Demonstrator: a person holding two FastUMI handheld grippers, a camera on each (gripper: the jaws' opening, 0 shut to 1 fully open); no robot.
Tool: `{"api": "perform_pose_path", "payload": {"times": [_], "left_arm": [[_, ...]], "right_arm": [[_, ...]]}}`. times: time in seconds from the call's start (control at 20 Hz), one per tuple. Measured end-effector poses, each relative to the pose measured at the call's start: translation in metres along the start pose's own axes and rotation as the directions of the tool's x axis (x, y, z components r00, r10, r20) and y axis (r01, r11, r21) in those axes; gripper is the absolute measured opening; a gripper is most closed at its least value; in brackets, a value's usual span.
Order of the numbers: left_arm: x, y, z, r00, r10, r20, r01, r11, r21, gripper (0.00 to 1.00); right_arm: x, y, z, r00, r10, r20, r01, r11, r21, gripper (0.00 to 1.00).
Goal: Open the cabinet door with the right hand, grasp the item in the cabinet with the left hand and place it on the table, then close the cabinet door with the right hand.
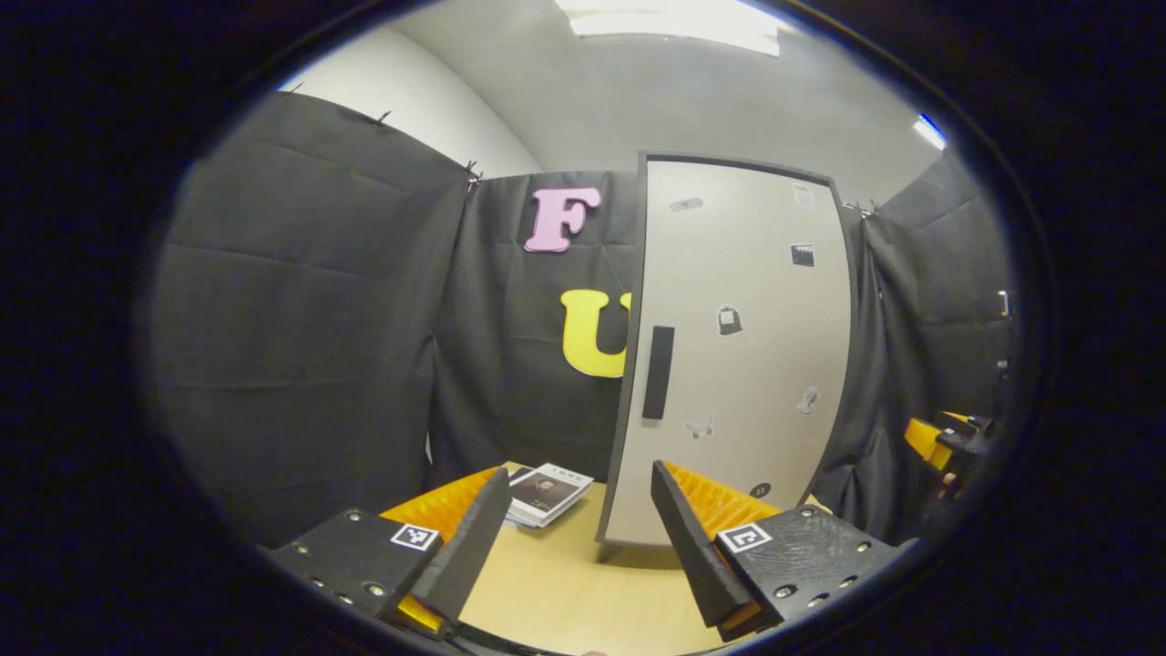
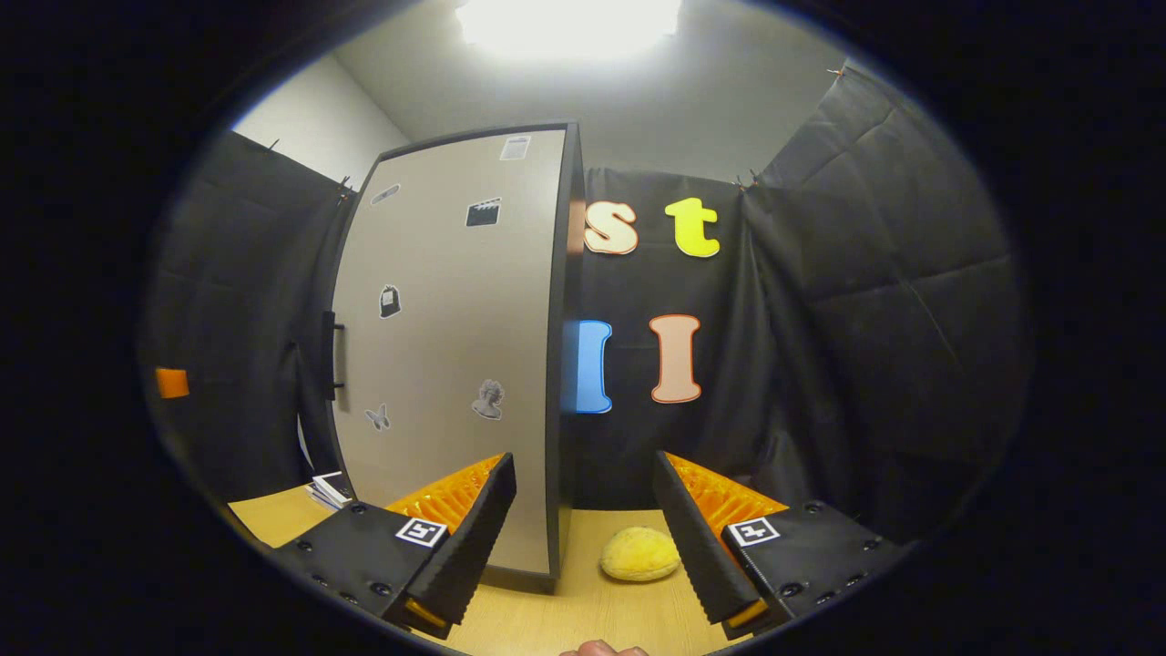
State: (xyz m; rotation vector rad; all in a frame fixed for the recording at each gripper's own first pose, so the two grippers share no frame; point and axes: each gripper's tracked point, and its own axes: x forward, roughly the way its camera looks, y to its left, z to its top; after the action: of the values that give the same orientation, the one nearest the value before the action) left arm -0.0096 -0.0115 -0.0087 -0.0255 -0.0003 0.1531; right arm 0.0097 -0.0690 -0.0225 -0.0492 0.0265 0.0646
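Nearest in the left gripper view, the left tool [image 1: 579, 528] hangs released over the pale wooden counter [image 1: 565, 583], its fingers spread with nothing between them. In the right gripper view the right tool [image 2: 583, 528] is likewise released and empty above the same counter. Just past it, at about one o'clock from its fingertips, a yellow rounded lump, perhaps a sponge or soft fruit [image 2: 640, 554], rests on the counter beside the cabinet's edge; whether this is the task's item I cannot say for sure. Farther back stands the tall grey cabinet door with small stickers [image 1: 729, 355], shut flat, its dark vertical bar handle [image 1: 658, 372] at eleven o'clock from the right tool. A stack of printed booklets [image 1: 545, 493] lies at the door's left. The opening step seems in hand: next, the right tool must reach the handle, clench it and swing the door outward.
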Motion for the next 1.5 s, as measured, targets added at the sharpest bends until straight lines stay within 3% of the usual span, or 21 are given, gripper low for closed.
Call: {"api": "perform_pose_path", "payload": {"times": [0.05, 0.2, 0.25, 0.4, 0.45, 0.6, 0.9, 1.2, 1.5], "left_arm": [[0.006, 0.002, 0.001, 1.0, -0.008, 0.002, 0.008, 1.0, 0.012, 0.95], [0.019, 0.029, 0.001, 1.0, 0.006, 0.011, -0.007, 0.997, 0.078, 0.95], [0.023, 0.037, 0.001, 1.0, 0.004, 0.01, -0.005, 0.996, 0.091, 0.92], [0.039, 0.052, -0.003, 1.0, -0.022, 0.002, 0.022, 0.995, 0.099, 0.95], [0.043, 0.056, -0.005, 0.999, -0.035, -0.006, 0.035, 0.995, 0.094, 0.95], [0.054, 0.066, -0.008, 0.999, -0.052, -0.003, 0.052, 0.994, 0.099, 0.92], [0.073, 0.079, -0.028, 0.994, -0.103, -0.032, 0.106, 0.986, 0.13, 0.92], [0.084, 0.11, -0.056, 0.993, -0.1, -0.069, 0.105, 0.991, 0.084, 0.92], [0.097, 0.166, -0.066, 0.994, -0.076, -0.079, 0.083, 0.993, 0.08, 0.92]], "right_arm": [[0.002, 0.002, -0.003, 1.0, -0.013, -0.017, 0.013, 1.0, -0.001, 0.93], [0.006, 0.011, -0.002, 0.998, -0.056, -0.037, 0.057, 0.998, 0.012, 0.96], [0.007, 0.016, 0.0, 0.997, -0.072, -0.038, 0.073, 0.997, 0.013, 0.96], [0.009, 0.035, 0.006, 0.995, -0.085, -0.043, 0.085, 0.996, 0.011, 0.93], [0.01, 0.04, 0.008, 0.995, -0.084, -0.048, 0.085, 0.996, 0.01, 0.96], [0.016, 0.059, 0.016, 0.995, -0.073, -0.063, 0.075, 0.997, 0.026, 0.93], [0.047, 0.107, 0.039, 0.992, -0.015, -0.124, 0.019, 0.999, 0.034, 0.96], [0.077, 0.165, 0.081, 0.998, 0.031, -0.063, -0.028, 0.999, 0.037, 0.96], [0.103, 0.237, 0.095, 0.993, 0.1, -0.068, -0.094, 0.992, 0.09, 0.93]]}}
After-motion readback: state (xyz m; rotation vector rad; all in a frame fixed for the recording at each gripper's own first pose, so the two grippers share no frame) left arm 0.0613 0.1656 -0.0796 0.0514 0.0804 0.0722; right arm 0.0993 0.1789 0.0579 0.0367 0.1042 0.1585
